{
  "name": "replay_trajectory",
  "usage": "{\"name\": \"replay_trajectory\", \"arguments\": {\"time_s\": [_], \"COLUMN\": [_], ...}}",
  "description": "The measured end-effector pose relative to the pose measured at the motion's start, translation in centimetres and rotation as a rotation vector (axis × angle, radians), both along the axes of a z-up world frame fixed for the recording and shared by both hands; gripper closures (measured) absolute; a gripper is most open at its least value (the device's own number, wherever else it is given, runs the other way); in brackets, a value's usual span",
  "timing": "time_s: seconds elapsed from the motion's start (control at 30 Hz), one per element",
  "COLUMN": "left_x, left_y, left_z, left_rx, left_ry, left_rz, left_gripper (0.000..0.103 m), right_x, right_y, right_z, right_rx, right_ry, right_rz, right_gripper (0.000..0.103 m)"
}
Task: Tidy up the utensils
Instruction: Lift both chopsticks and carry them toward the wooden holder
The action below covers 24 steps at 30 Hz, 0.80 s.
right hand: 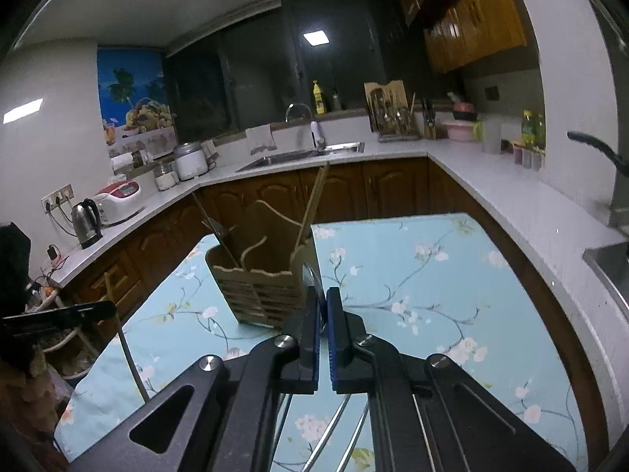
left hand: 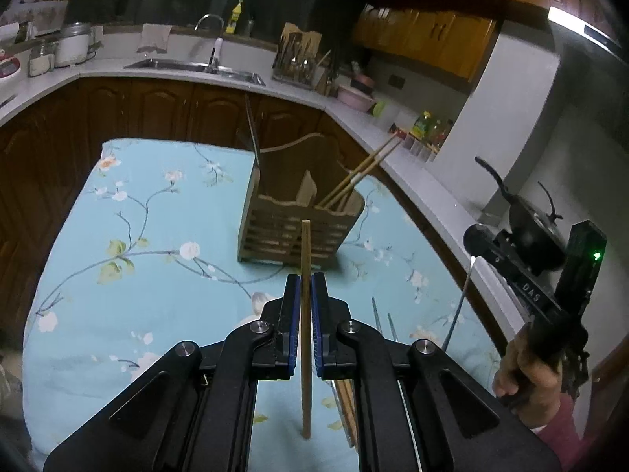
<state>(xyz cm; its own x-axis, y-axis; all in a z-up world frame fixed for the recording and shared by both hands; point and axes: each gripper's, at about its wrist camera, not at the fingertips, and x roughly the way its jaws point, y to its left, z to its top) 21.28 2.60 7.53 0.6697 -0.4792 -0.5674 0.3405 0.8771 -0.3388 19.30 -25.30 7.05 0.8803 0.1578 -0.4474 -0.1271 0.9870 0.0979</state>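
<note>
One chopstick [left hand: 306,314] in left tool [left hand: 306,287] only.

Dim ceiling-lit kitchen, heavy fisheye edge distortion

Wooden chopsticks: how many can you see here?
3 clearly: one clamped upright in the left claw, the wooden chopstick, and a leaning pair in the wooden holder. More wooden sticks seem to lie on the cloth under the claw, mostly hidden.
</note>
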Motion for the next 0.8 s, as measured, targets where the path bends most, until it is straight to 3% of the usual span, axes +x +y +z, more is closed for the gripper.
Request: {"name": "replay_trajectory", "arguments": {"time_s": [0.43,0.8], "left_x": [2.9,9.3], "left_y": [0.8,0.8], "left_z": [5.4,11.3], "left_rx": [-0.054,-0.089], "left_ry": [-0.125,-0.271], "left_rz": [0.041,0.120], "left_gripper": [0.098,0.098], "right_x": [4.1,10.0], "right_y": [2.5,4.0], "right_z": [2.3,5.2], "right_rx": [-0.001,-0.009], "right_ry": [-0.148,-0.317], "right_rz": [-0.010,-0.095], "right_gripper": [0.100,0.100]}}
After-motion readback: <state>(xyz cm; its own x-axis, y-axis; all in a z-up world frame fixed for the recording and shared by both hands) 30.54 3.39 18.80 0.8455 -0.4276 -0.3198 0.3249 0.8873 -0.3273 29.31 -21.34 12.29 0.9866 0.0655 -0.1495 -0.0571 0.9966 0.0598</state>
